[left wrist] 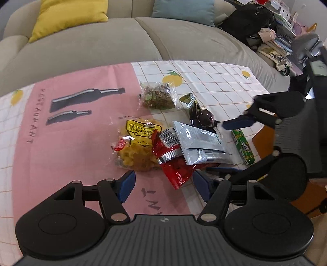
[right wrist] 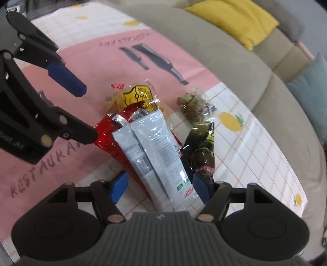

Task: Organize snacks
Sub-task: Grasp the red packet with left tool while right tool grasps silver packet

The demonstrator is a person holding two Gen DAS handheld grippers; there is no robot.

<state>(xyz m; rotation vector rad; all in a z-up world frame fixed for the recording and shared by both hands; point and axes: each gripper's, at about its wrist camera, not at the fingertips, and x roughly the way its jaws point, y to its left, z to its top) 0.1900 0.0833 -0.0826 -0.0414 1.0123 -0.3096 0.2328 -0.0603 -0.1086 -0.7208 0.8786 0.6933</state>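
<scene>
A pile of snacks lies on the pink and checked tablecloth (left wrist: 61,143). A clear bag of yellow puffs (left wrist: 137,143) lies left of a red packet (left wrist: 175,167), with two silver packets (left wrist: 200,143) on top. A dark packet (left wrist: 202,116), a clear bag of brown and green bits (left wrist: 158,96) and a green sausage stick (left wrist: 243,146) lie around them. My left gripper (left wrist: 163,186) is open, just short of the red packet. My right gripper (right wrist: 159,188) is open, its fingers on either side of the silver packets' (right wrist: 155,147) near end; it also shows in the left wrist view (left wrist: 226,147).
A beige sofa (left wrist: 92,45) runs along the table's far side with a yellow cushion (left wrist: 69,16) and a blue cushion (left wrist: 184,10). A black bag (left wrist: 249,22) and piled papers sit at the sofa's right end. A grey office chair (left wrist: 306,49) stands further right.
</scene>
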